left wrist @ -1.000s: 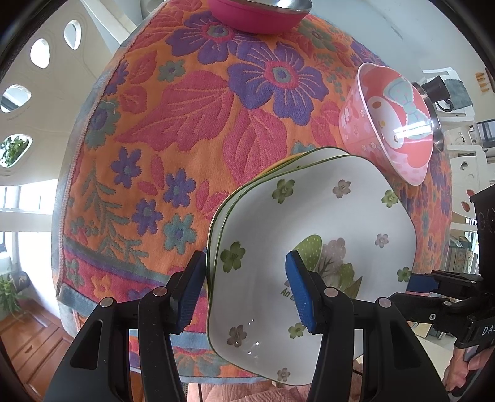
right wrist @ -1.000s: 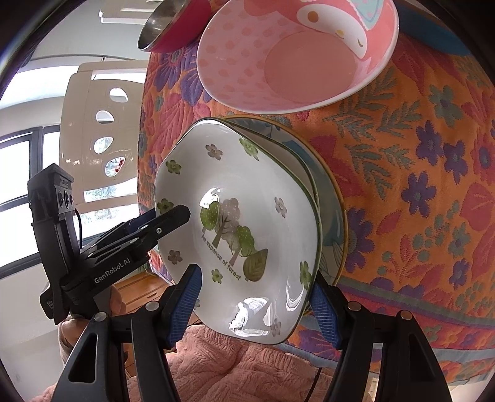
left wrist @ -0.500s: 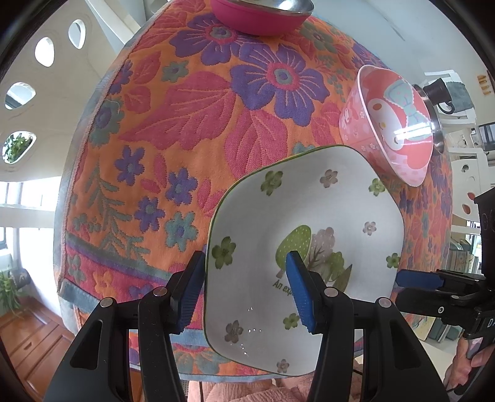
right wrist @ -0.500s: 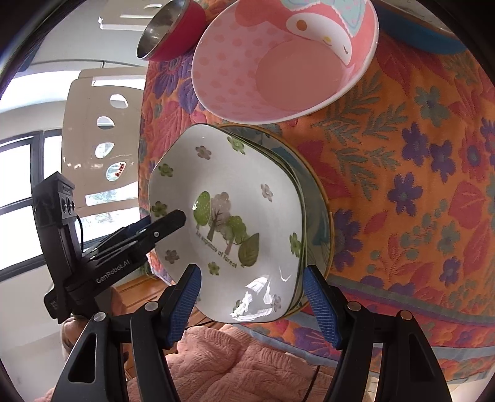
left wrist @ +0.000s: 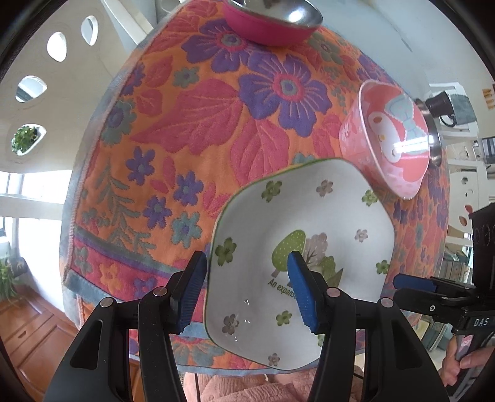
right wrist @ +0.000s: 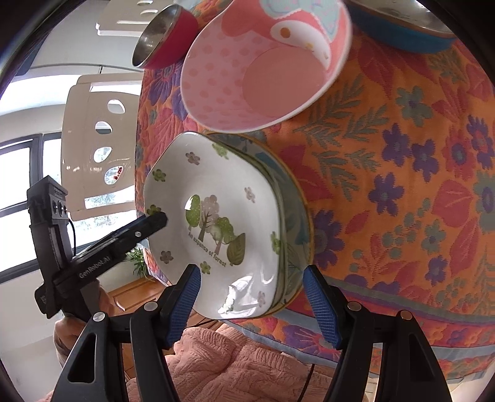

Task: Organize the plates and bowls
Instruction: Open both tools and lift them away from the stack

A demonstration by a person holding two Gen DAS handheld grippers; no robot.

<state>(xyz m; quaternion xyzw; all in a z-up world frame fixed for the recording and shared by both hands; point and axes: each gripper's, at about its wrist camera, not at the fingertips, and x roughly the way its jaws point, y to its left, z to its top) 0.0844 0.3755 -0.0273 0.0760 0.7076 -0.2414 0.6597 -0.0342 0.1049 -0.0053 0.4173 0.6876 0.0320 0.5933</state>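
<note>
Risk: top plate (left wrist: 312, 247) sits skewed on the stack (right wrist: 297, 235) near the cloth (left wrist: 191, 117) edge; a nudge could slide it off. Pink bowl (right wrist: 263, 71) crowds the far side.

Left gripper (left wrist: 246, 290) open, straddling the plate's near-left rim, pads apparently clear.

Right gripper (right wrist: 252, 301) open; stack's near edge between its fingers, untouched.

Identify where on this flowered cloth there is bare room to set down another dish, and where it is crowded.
Bare patch: the wide stretch of tablecloth bordered by the red bowl, the white forest plate and the cloth's edge. Another patch lies right of the plate stack, below the blue bowl. It is crowded where the pink bowl meets the stack, with both grippers at the near edge.
</note>
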